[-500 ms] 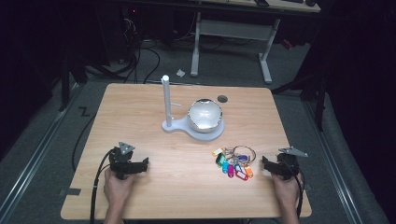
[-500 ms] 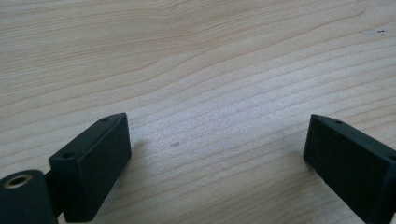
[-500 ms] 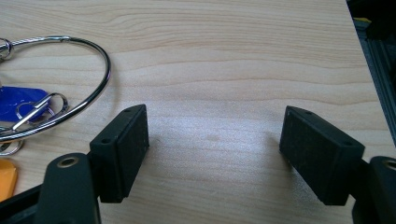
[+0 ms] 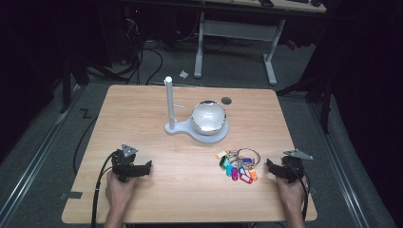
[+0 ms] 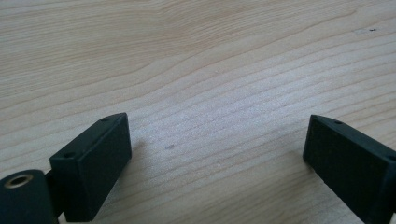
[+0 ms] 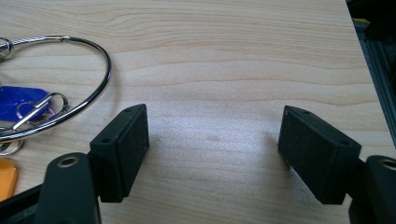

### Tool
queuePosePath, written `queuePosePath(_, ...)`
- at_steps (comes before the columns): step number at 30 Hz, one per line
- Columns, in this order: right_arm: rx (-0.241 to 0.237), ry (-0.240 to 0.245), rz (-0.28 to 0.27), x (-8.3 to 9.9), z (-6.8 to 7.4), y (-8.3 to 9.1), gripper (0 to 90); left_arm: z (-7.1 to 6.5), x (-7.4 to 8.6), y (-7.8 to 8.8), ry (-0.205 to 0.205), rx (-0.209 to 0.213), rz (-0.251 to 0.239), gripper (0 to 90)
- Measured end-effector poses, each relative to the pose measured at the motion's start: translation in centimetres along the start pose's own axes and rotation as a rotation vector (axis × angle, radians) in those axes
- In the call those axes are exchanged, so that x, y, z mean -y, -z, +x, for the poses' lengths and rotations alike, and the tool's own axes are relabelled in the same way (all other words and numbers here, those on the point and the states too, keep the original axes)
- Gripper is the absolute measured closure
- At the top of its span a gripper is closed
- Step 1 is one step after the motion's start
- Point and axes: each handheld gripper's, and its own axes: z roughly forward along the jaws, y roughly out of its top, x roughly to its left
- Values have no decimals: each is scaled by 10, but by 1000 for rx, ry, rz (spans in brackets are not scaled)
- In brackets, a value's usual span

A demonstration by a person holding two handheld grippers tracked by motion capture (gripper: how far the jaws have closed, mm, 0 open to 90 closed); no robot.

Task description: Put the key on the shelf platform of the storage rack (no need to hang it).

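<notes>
The wooden table (image 4: 157, 199) is carrying a white stand (image 4: 199, 121) near its centre. The bunch of key tags (image 4: 237, 166) is lying at five o'clock from that stand. The left gripper (image 4: 138, 169) at seven o'clock is gaping, released. The right gripper (image 4: 270, 167), just beside the tags, is likewise gaping over bare wood.

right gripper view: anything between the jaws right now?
No. The right gripper stands open over bare table; the key ring lies beside its jaw, outside the gap.
</notes>
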Motion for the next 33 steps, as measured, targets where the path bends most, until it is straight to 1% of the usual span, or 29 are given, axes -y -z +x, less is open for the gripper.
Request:
queuePosePath(1, -21, 25, -12, 0, 1, 1, 344, 0, 0, 0, 0, -1, 0, 82)
queuePosePath(4, -22, 23, -13, 0, 1, 1, 345, 0, 0, 0, 4, -4, -1, 87)
queuePosePath(9, -24, 21, -12, 1, 1, 1, 350, 2, -3, -2, 10, -20, -10, 130)
queuePosePath(12, -22, 20, -12, 1, 2, 2, 351, 1, -3, -2, 3, -14, -13, 142)
queuePosePath(13, -19, 23, -17, 1, 2, 1, 353, 0, -3, -2, -10, -1, -13, 142)
queuePosePath(18, -14, 24, -15, 1, 3, 2, 367, 0, -3, -2, -13, 4, -15, 147)
queuePosePath(19, -18, 29, -20, 1, 3, 2, 395, 0, -3, -2, -14, 5, -15, 151)
queuePosePath(20, -18, 29, -20, 1, 3, 2, 395, 0, -3, -2, -14, 5, -15, 153)
queuePosePath(21, -19, 29, -22, 1, 3, 2, 438, 0, -3, -2, -13, 5, -15, 153)
queuePosePath(23, -22, 32, -27, 1, 4, 3, 471, 0, -3, -2, -13, 5, -16, 154)
queuePosePath(24, -22, 32, -27, 1, 4, 3, 471, 0, -3, -2, -13, 5, -16, 154)
queuePosePath(25, -30, 40, -23, 1, 5, 4, 501, 0, -3, -2, -14, 5, -16, 156)
queuePosePath(28, -41, 34, -23, 2, 6, 5, 515, 0, -3, -2, -14, 5, -17, 158)
queuePosePath(29, -46, 26, -37, 2, 6, 7, 537, 0, -3, -2, -15, 6, -16, 160)
queuePosePath(32, -58, 34, -51, 1, 5, 10, 561, 0, -3, -2, -16, 7, -17, 161)
queuePosePath(33, -70, 24, -56, 0, 6, 13, 573, 0, -3, -2, -16, 6, -17, 161)
